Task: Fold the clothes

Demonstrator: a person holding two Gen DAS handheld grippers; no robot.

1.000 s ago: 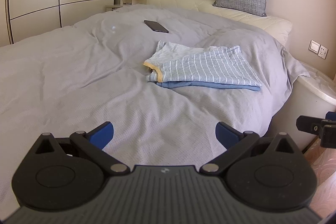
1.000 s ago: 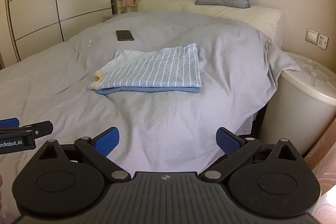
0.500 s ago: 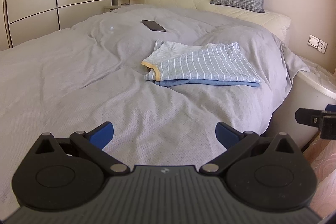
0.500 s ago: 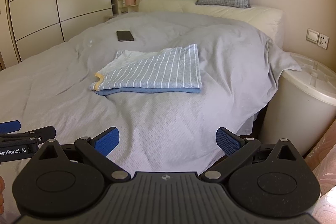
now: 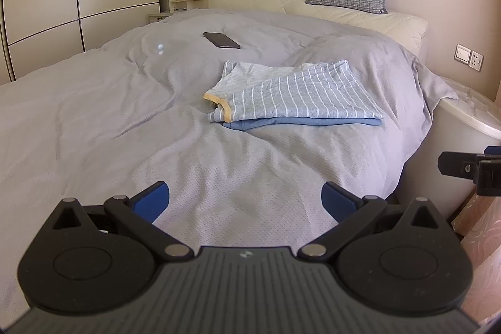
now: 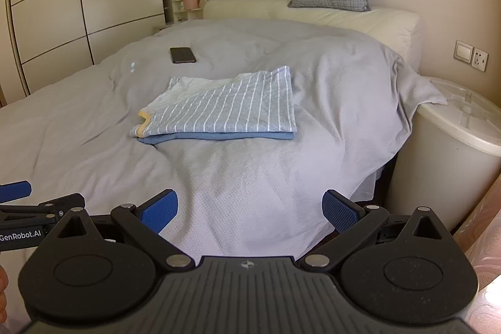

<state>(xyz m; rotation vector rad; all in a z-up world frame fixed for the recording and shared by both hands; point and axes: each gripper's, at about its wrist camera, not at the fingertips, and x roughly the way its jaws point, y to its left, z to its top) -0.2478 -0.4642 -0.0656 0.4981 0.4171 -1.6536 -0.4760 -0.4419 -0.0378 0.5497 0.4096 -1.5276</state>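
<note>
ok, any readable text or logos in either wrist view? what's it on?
"GenRobot.AI", first letter cut off by the frame edge: on the side of the left tool, seen in the right wrist view.
Small embossed emblem on each tool's body: a symbol, no letters.
Phone, wall socket, folded striped garment: no legible text.

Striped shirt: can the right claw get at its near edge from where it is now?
Probably yes. The right claw is open and empty, and only bare grey duvet lies between it and the folded striped shirt. The phone sits beyond the shirt, out of the path.
</note>
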